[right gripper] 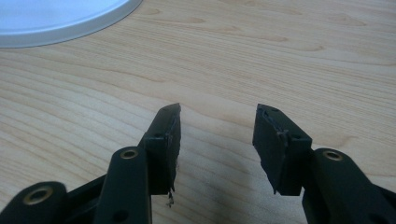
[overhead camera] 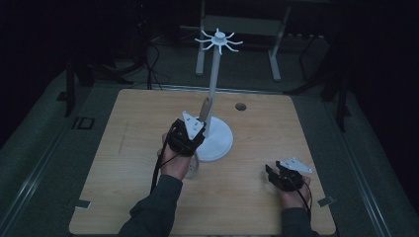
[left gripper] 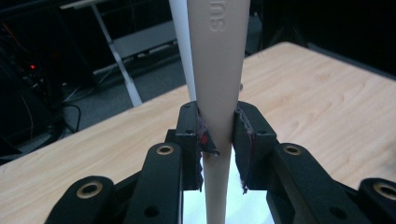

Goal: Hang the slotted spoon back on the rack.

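High view first, reading from the left: your left claw (overhead camera: 193, 129) is up beside the white stand (overhead camera: 215, 140), clamped on a pale wooden utensil handle (overhead camera: 204, 109) that pokes up past the claw and leans against the stand's pole. The left gripper view confirms the grip — both pads press the tapered handle (left gripper: 217, 93) from either side, with the pole (left gripper: 182, 42) just behind it and embossed lettering near the top of the handle. So the pick-up looks done, and the utensil is off the bench (overhead camera: 123, 148), carried upright next to the stand. What seems left is the hanging: the ring of hooks (overhead camera: 218, 39) at the top of the pole is well above the handle's tip, and nothing hangs there yet. I cannot tell whether the handle has a hole or loop to catch a hook, so judge that as you raise it. Further right, your right claw (overhead camera: 270, 174) rests low near the bench's front edge, well apart from the stand — its jaws stand apart with nothing between them, just bare wood (right gripper: 280, 56) and the rim of the stand's base (right gripper: 60, 28) ahead.
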Tool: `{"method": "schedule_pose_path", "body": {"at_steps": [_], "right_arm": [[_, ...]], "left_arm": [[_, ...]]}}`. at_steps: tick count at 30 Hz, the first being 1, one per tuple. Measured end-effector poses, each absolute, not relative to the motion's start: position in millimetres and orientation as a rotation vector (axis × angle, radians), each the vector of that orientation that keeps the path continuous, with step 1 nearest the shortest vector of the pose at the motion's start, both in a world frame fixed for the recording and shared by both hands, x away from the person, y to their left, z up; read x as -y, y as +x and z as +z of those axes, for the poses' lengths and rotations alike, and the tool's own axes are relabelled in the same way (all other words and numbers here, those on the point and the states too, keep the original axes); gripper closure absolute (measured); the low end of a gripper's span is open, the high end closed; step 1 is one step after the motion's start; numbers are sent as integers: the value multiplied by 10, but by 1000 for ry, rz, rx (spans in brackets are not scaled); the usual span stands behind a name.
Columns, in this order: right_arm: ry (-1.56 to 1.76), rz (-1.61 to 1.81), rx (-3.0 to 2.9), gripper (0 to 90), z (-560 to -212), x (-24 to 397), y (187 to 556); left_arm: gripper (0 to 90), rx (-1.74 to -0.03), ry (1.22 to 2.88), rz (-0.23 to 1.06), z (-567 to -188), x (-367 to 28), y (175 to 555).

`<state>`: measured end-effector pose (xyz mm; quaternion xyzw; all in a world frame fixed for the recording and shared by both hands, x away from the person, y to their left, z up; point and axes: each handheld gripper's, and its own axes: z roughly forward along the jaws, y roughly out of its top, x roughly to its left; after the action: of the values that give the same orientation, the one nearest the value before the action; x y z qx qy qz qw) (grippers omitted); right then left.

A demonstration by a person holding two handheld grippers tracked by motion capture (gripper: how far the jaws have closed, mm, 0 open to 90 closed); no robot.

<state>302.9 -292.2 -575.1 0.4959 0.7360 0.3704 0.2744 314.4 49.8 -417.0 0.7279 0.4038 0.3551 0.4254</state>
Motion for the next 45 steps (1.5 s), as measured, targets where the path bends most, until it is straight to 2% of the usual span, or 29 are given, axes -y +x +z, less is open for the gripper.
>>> {"method": "schedule_pose_path", "body": {"at_steps": [22,45], "right_arm": [[1342,996,-1970,506,-5750,2936,3030],[1351,992,-1959,503,-5749,2958,3032]], "left_arm": [[733,-1010,1713,923,-3962,-375,3212],[732,-1064,1590,1039,-3723,-250,3191]]}}
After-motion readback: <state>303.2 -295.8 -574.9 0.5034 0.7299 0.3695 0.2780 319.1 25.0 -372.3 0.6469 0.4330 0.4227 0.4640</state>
